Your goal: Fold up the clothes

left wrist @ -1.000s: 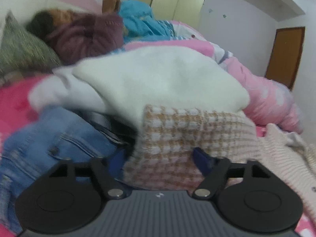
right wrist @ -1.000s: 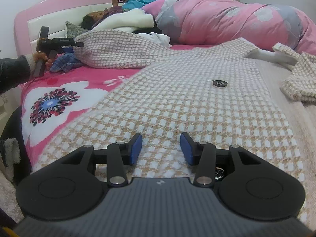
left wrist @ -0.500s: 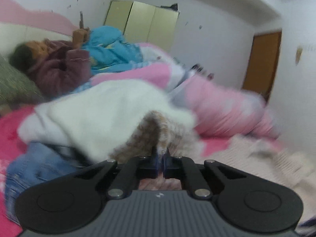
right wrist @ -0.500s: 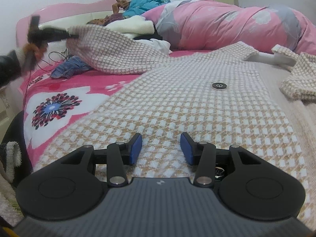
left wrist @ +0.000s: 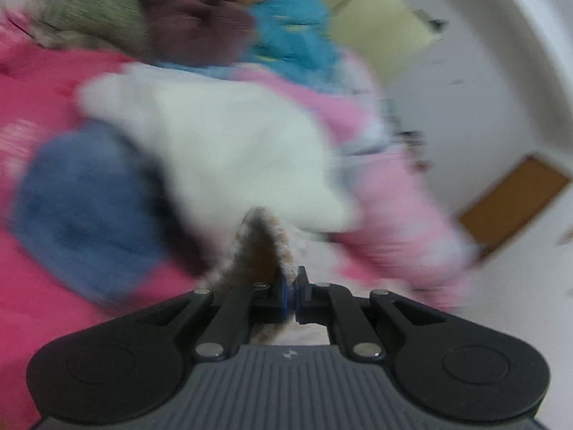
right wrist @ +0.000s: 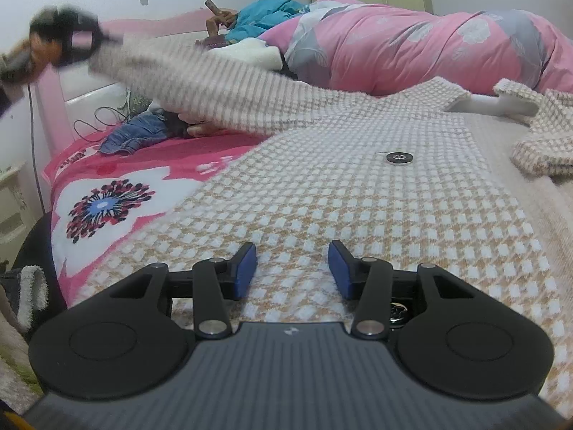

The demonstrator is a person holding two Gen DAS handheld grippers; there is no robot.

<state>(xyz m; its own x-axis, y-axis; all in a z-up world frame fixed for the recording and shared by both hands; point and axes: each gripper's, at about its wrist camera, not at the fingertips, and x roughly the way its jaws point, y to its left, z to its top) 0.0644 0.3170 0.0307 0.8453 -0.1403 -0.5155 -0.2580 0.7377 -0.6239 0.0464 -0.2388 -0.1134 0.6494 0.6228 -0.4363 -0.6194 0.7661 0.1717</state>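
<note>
With the left claw (left wrist: 292, 286) clamped on the checked jacket's sleeve (right wrist: 200, 82) at upper left, swing it flat across the jacket body (right wrist: 340, 208) while the gaping, empty right claw (right wrist: 292, 268) pins the hem.

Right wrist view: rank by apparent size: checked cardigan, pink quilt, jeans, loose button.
1. checked cardigan, though it lies nearest the camera
2. pink quilt
3. jeans
4. loose button
</note>
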